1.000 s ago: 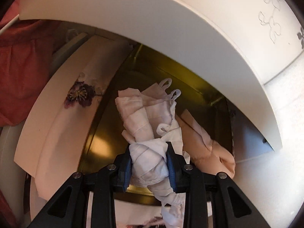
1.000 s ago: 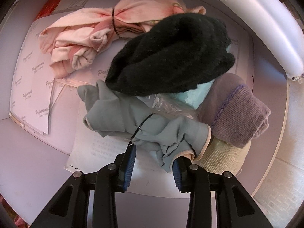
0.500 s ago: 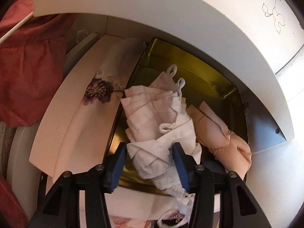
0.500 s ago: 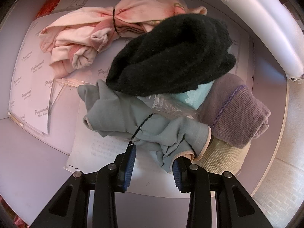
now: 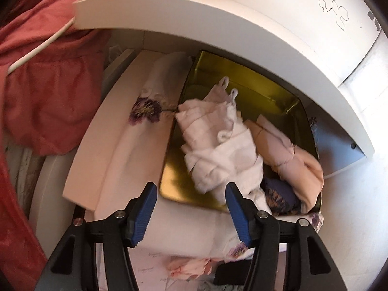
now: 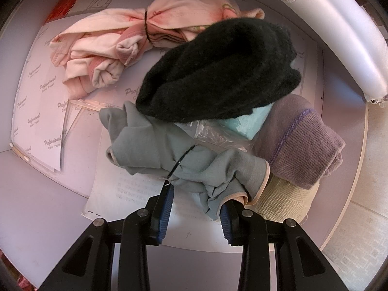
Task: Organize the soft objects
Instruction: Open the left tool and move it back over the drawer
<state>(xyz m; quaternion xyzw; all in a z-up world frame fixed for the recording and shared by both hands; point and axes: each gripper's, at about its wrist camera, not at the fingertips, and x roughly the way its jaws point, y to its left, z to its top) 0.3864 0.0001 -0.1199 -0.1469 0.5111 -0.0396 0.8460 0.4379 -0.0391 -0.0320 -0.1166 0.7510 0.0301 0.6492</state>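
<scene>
In the left wrist view a white folded cloth bundle lies in a gold metal tin, beside a peach cloth and a dark patterned piece. My left gripper is open and empty, pulled back just short of the tin's near rim. In the right wrist view my right gripper is shut on the near edge of a grey tied cloth bundle. A black knit item lies over the bundle's far end.
A white shelf edge arches over the tin. Red fabric hangs left. A flowered cloth lies beside the tin. In the drawer lie a pink tied bundle, purple knit, cream knit, teal piece and papers.
My left gripper has opened, let go of the white bundle in the tin and drawn back. My right gripper has not moved.
</scene>
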